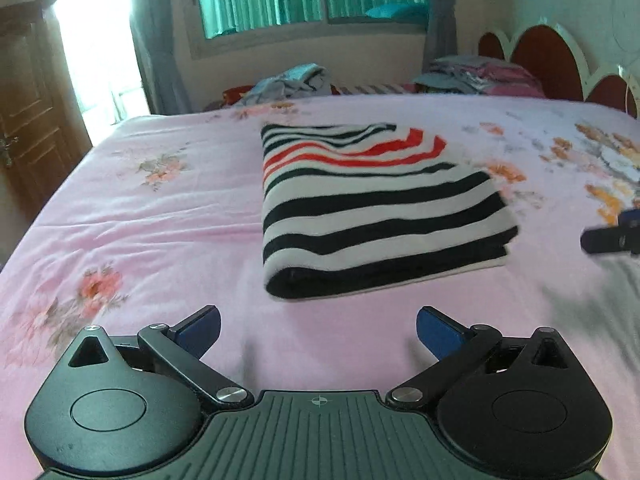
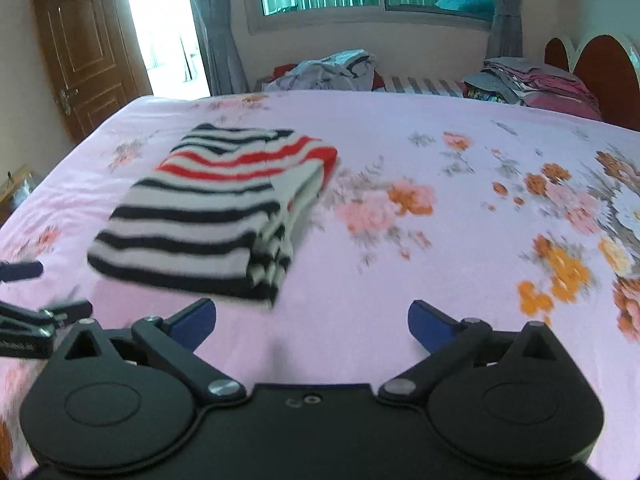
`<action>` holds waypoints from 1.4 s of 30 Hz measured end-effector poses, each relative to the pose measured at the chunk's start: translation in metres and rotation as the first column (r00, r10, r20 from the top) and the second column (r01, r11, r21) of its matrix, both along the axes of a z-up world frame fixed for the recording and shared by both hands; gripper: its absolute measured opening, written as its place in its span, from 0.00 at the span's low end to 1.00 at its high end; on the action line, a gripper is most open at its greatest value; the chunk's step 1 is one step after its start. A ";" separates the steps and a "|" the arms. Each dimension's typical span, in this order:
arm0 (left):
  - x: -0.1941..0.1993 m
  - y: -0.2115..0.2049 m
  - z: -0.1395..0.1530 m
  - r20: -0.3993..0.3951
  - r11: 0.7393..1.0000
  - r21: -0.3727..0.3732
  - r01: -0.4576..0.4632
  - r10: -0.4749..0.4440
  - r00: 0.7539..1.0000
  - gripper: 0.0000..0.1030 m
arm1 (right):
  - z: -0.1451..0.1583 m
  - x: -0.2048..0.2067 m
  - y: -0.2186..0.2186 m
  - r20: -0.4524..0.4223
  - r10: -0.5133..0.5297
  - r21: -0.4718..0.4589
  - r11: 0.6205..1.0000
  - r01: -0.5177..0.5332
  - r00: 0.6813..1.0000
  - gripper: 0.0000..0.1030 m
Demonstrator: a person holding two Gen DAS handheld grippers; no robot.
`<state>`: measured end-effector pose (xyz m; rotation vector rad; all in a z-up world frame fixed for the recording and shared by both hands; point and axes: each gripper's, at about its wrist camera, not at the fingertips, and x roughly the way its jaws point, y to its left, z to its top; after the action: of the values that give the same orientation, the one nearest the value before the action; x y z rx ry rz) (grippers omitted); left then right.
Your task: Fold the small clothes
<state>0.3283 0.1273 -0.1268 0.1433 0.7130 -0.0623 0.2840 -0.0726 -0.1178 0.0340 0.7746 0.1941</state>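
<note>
Striped black, white and red knit garment [image 1: 376, 216], folded, lies mid-frame on the pink floral bedsheet [image 1: 160, 216]; soft, light, floppy, best pinched at its thick folded edge. Left gripper [image 1: 318, 330] and right gripper [image 2: 312, 324] gape wide, empty.

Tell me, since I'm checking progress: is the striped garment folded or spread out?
Folded: the striped garment lies as a compact rectangle on the bed, stacked layers showing at its edge.
</note>
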 end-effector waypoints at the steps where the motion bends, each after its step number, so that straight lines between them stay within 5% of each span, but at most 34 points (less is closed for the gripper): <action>1: -0.010 0.000 0.006 0.001 1.000 -0.015 -0.013 0.013 1.000 1.00 | 0.001 -0.007 -0.002 -0.001 -0.003 0.002 1.000 0.003 1.000 1.00; 10: -0.082 -0.008 0.051 0.058 0.993 -0.116 -0.034 0.041 0.997 1.00 | 0.037 -0.083 -0.010 0.084 -0.039 0.031 0.999 0.037 0.996 1.00; 24: -0.181 -0.013 0.090 0.131 0.986 -0.168 -0.022 0.044 0.990 1.00 | 0.075 -0.167 -0.009 0.141 -0.057 0.004 0.998 0.057 0.988 1.00; 42: -0.223 -0.020 0.115 0.192 0.989 -0.146 -0.001 0.030 0.981 1.00 | 0.096 -0.215 -0.002 0.219 -0.072 -0.018 0.997 0.078 0.973 1.00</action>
<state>0.1050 0.1075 -0.0118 0.0037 0.5132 -0.0838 0.0689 -0.0751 -0.0216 0.0161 0.5557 0.1133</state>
